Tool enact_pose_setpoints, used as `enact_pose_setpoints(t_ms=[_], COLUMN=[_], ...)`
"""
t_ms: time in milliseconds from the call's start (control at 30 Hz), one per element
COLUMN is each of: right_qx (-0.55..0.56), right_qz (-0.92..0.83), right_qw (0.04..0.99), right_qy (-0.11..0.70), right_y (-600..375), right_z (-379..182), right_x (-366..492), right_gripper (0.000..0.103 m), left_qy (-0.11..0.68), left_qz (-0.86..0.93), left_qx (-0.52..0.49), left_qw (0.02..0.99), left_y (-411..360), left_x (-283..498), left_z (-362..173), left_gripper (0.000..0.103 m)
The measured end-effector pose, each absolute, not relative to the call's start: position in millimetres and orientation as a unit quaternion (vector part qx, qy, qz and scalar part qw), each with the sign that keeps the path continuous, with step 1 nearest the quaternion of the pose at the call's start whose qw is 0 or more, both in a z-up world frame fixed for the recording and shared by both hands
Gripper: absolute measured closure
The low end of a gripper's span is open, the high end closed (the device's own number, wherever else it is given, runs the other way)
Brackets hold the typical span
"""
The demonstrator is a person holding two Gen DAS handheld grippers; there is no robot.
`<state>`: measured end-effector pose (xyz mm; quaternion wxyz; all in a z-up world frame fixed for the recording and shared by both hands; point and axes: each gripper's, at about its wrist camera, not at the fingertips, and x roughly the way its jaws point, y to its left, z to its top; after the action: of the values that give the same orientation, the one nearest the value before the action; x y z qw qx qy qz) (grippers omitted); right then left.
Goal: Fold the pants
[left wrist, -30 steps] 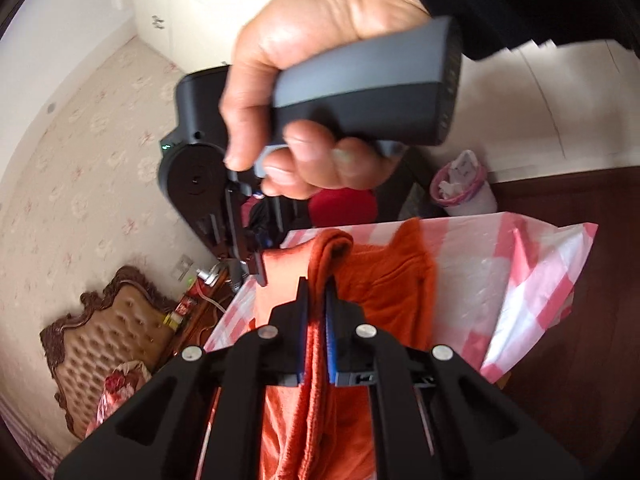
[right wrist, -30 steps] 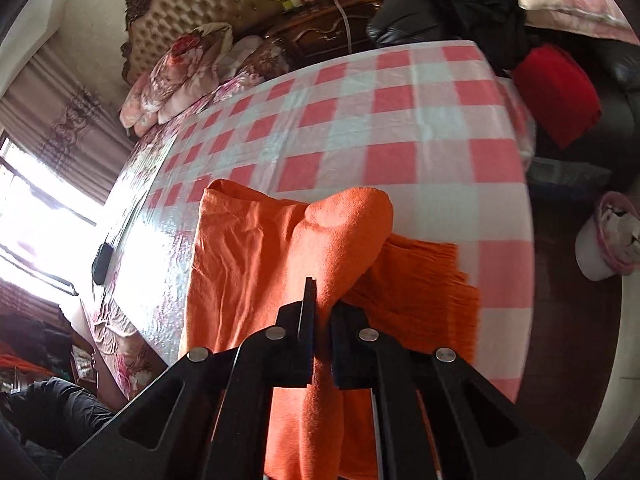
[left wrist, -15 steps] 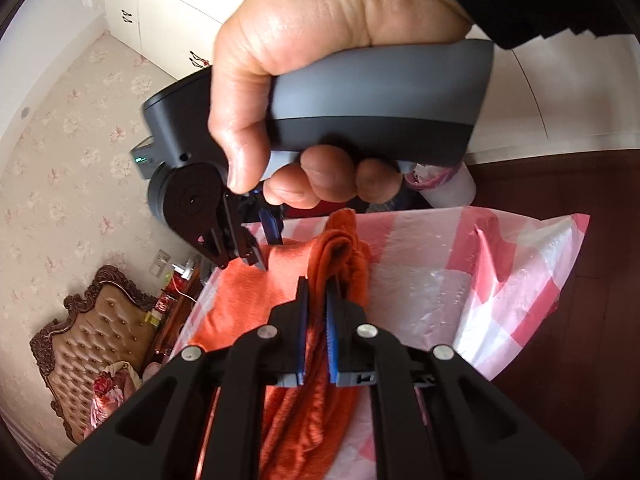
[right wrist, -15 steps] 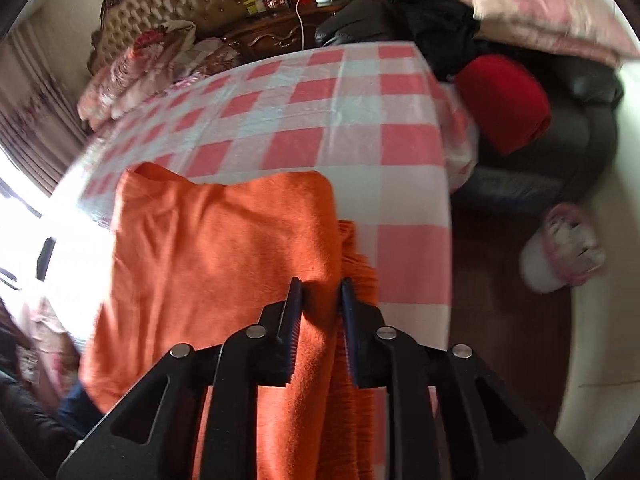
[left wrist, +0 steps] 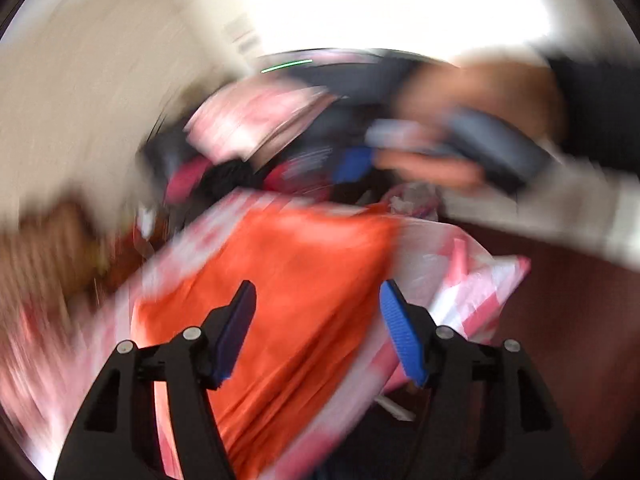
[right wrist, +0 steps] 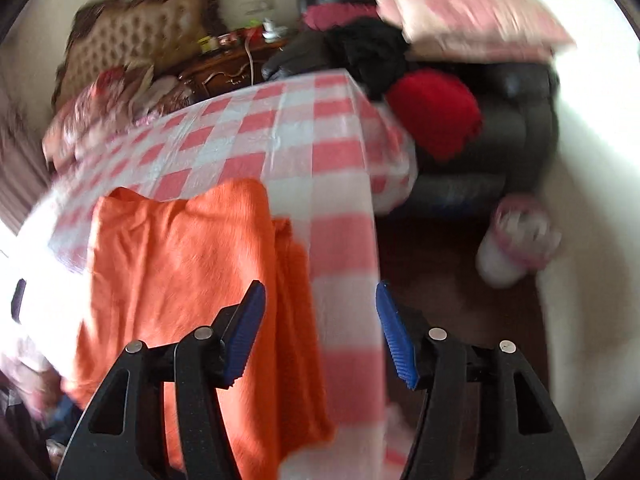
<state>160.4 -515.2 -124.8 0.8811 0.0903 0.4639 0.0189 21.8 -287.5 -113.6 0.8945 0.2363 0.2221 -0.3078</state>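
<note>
Left wrist view, heavy motion blur. Left gripper (left wrist: 316,332) fingers (left wrist: 402,340) spread wide, blue pads showing, nothing between them touching. Orange pants (left wrist: 296,292) lie flat on the desk (left wrist: 476,292) below and ahead of the fingers, filling most of the gap; the right pad sits over the pants' right edge and the checked cloth. Desk cover is pink-and-white check plastic, its corner hanging over the dark floor (left wrist: 560,340) at right. Only this view shows the right hand (left wrist: 472,120) gripping the grey handle of the other tool, up top right, above the far end of the pants; blue tip of that tool is a blur near centre. Clutter beyond the desk too smeared to name.

Right wrist view, sharper. Right gripper (right wrist: 318,332) fingers (right wrist: 394,340) also spread wide, holding nothing. Pants (right wrist: 192,280) lie on the desk (right wrist: 280,140) to the left of the gap; the left pad overlaps their right edge, the right pad is over the desk's edge. A second layer's edge peeks out along the right side of the pants, so they look folded over. Near end hangs toward the camera off the desk front. Only this view shows the room: tufted headboard (right wrist: 152,28), dark wooden nightstand (right wrist: 228,68) with small items, black leather sofa (right wrist: 492,120) with red cushion (right wrist: 436,112) and pink pillow (right wrist: 464,4), white bin (right wrist: 516,240) with pink liner on the dark floor.
</note>
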Motion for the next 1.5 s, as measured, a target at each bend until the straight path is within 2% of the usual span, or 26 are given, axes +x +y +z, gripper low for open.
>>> enact_pose_setpoints(t_ms=[67,100,167,300,333,400,467,500,567,700,733,867,1000,1033,1067,1167,1367,1400,1500], right_qx=[0.1,0.093,0.1,0.135,0.148,0.171,0.181,0.183,0.183,0.185,0.177,0.16,0.136,0.129,0.123,0.097,0.05,0.05,0.055], right_qz=[0.022,0.023,0.02,0.023,0.024,0.032,0.032,0.029,0.028,0.04,0.047,0.03,0.002,-0.003,-0.007,-0.005,-0.038,-0.05,-0.06], right_qw=[0.874,0.871,0.868,0.863,0.862,0.857,0.855,0.856,0.857,0.856,0.858,0.86,0.877,0.881,0.884,0.893,0.882,0.875,0.877], right_qy=[0.475,0.481,0.486,0.485,0.485,0.486,0.484,0.483,0.482,0.481,0.48,0.484,0.461,0.455,0.451,0.439,0.468,0.478,0.473], right_y=[-511.8,-507.0,-503.7,-506.7,-509.0,-510.9,-509.9,-508.3,-505.3,-489.3,-481.8,-477.5,-478.0,-475.6,-472.5,-452.2,-420.8,-423.7,-430.9], right_z=[-132.5,-137.6,-143.4,-152.3,-154.6,-158.6,-161.0,-160.6,-159.2,-159.8,-160.9,-153.7,-124.0,-113.6,-106.5,-93.7,-119.4,-127.8,-139.7], right_x=[148.2,143.0,137.0,131.6,130.9,129.6,127.7,126.7,125.6,121.3,120.2,116.8,115.7,120.6,127.2,151.3,204.1,208.0,206.1], right_gripper=[0.047,0.047,0.047,0.047,0.048,0.057,0.058,0.059,0.061,0.064,0.064,0.063,0.061,0.061,0.061,0.061,0.061,0.067,0.068], left_qy=[0.281,0.324,0.367,0.474,0.494,0.503,0.513,0.516,0.513,0.509,0.511,0.502,0.435,0.425,0.41,0.379,0.405,0.408,0.429], left_qz=[-0.275,-0.243,-0.209,-0.212,-0.221,-0.227,-0.256,-0.259,-0.254,-0.236,-0.235,-0.23,-0.214,-0.214,-0.214,-0.228,-0.236,-0.237,-0.228], left_qx=[0.135,0.064,-0.009,-0.151,-0.169,-0.188,-0.203,-0.2,-0.158,-0.12,-0.114,-0.118,-0.087,-0.078,-0.069,-0.04,0.0,0.008,0.015], left_qw=[0.91,0.912,0.906,0.841,0.824,0.812,0.794,0.792,0.804,0.819,0.819,0.825,0.87,0.876,0.884,0.896,0.883,0.882,0.874], left_y=[-240.9,-204.0,-163.4,-111.2,-109.6,-107.1,-110.7,-113.4,-119.1,-112.4,-112.7,-97.9,-86.9,-89.7,-92.7,-115.7,-163.2,-167.6,-172.2], left_x=[40.3,60.0,79.0,104.0,106.2,106.2,110.4,111.7,111.3,119.6,123.2,124.2,136.5,145.6,153.5,190.5,264.6,273.4,297.0], left_z=[-104.0,-102.5,-108.3,-153.5,-164.3,-175.0,-176.1,-177.1,-175.7,-174.2,-172.3,-160.0,-128.9,-123.7,-117.9,-109.2,-128.3,-132.5,-147.8], left_gripper=[0.038,0.04,0.046,0.05,0.051,0.052,0.068,0.069,0.083,0.084,0.084,0.067,0.068,0.07,0.082,0.093,0.095,0.095,0.099])
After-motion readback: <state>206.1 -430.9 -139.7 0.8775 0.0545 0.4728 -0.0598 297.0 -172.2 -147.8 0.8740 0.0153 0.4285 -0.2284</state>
